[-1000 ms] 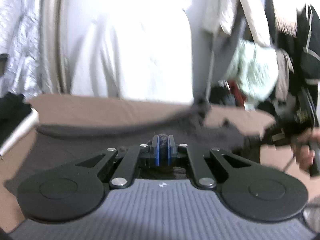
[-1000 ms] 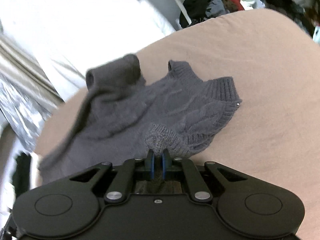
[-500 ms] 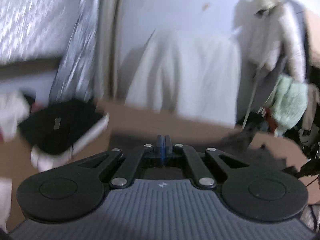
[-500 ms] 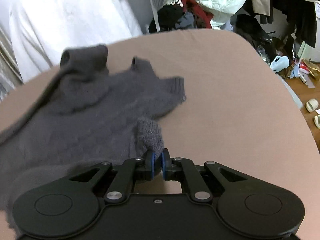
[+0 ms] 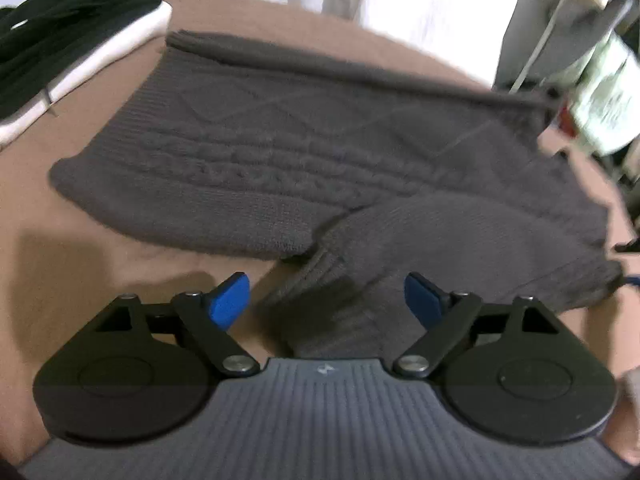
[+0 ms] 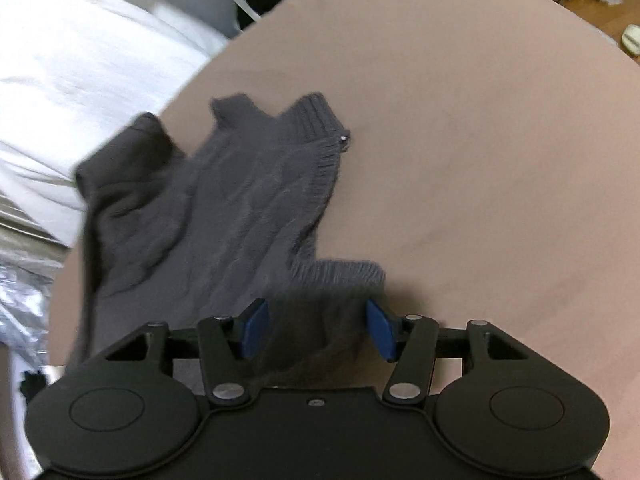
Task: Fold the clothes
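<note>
The grey cable-knit sweater (image 5: 304,152) lies flat on the brown bed (image 6: 480,140). Both jaws have just been opening: left gripper (image 5: 326,300) straddles a sleeve cuff (image 5: 332,312), right gripper (image 6: 316,330) straddles ribbed knit, neither pinching.

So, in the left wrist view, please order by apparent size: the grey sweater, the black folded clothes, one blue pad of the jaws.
1. grey sweater, clearly largest.
2. black folded clothes, partly cut off by the frame edge.
3. blue pad, smallest, although nearest the camera.
</note>
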`<state>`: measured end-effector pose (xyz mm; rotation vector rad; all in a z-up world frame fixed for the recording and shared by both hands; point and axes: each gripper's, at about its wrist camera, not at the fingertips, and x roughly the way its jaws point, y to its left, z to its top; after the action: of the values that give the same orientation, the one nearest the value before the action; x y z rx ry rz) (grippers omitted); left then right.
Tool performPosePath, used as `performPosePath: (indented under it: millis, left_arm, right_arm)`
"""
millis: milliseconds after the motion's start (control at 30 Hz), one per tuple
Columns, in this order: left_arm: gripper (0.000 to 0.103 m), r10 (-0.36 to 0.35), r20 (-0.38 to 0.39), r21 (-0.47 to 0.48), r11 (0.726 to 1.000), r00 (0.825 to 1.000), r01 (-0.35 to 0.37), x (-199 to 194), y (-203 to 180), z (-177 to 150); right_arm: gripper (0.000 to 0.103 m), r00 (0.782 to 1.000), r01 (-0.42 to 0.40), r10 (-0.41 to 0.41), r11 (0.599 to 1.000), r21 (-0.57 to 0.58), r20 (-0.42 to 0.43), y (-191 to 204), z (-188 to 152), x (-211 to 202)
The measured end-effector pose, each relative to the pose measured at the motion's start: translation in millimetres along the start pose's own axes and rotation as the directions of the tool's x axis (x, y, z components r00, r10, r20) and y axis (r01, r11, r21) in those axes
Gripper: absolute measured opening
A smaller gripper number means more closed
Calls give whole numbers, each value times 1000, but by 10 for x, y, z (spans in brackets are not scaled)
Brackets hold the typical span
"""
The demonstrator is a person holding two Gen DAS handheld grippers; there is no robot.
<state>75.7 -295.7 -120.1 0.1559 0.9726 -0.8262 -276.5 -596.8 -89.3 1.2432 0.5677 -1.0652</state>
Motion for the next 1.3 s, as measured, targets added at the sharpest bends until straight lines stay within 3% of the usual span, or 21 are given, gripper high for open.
performPosePath:
  millis: [100, 133, 167, 200, 333, 433, 567, 667, 733, 767, 833, 867, 933, 1000, 1067, 1133, 1200, 1300]
  left_arm:
    - [86, -171, -58, 22, 985, 984, 172, 303, -81, -62]
    - [72, -281, -74, 35, 958, 957, 284, 347, -62, -113]
    - [50, -298, -100, 50, 951, 949, 304, 391, -81, -170]
    - [24, -270, -97, 70, 958, 958, 277, 377, -104, -230]
    - [17, -268, -5, 112, 957, 964, 267, 11, -138, -322]
    - [16, -233, 121, 197, 958, 965, 207, -488, -192, -256]
    - [17, -265, 205, 286, 937, 942, 201, -1352, -165, -209]
    - [19, -238, -1, 206, 950, 971, 233, -1328, -56, -304]
    - [21, -167, -173, 168, 966, 971, 196, -1055, 28, -527]
    - [23, -123, -243, 163, 973, 962, 166, -918, 63, -642]
    - [33, -23, -299, 158, 985, 954, 73, -724, 133, -805]
    - [35, -24, -295, 142, 987, 955, 69, -714, 155, -797]
    - [43, -53, -261, 118, 989, 964, 86, -790, 187, -715]
    - [48, -99, -202, 102, 987, 974, 121, -942, 207, -578]
    - [57, -115, -109, 114, 985, 987, 127, -1125, 188, -368]
    - [73, -129, -26, 115, 985, 991, 132, -1222, 176, -148]
    - [74, -143, 41, 115, 984, 989, 137, -1194, 88, 147]
    - [74, -100, 107, 149, 985, 989, 84, -1027, -85, 428]
  right_arm:
    - [60, 997, 75, -75, 997, -34, 6, 70, 39, 119]
    - [61, 995, 100, -100, 994, -45, 8, 93, 52, 159]
    - [62, 993, 119, -119, 991, -53, 11, 112, 57, 192]
    - [65, 992, 122, -122, 991, -57, 14, 122, 36, 205]
    - [69, 986, 165, -164, 966, -199, 21, 293, -87, 212]
    - [63, 986, 164, -165, 950, -266, 18, 317, -160, 128]
    - [62, 989, 144, -149, 969, -202, -8, 143, -134, 1]
    - [62, 984, 174, -178, 963, -208, -1, 96, -126, -56]
    - [62, 979, 201, -204, 954, -221, 9, 103, -138, -76]
    - [62, 978, 208, -207, 954, -217, 26, 116, -135, -105]
    - [62, 975, 222, -214, 952, -209, 58, 142, -127, -165]
    - [62, 973, 228, -216, 952, -207, 79, 157, -126, -206]
    - [62, 970, 222, -193, 951, -216, 146, 236, -138, -354]
    - [63, 976, 157, -115, 960, -231, 182, 360, -129, -496]
    - [63, 990, 15, 22, 965, -261, 136, 587, -100, -543]
    - [63, 987, -118, 144, 948, -294, 69, 849, -66, -538]
    - [63, 981, -175, 193, 917, -359, 16, 1193, -33, -454]
    - [63, 978, -186, 210, 896, -403, 14, 1552, 66, -323]
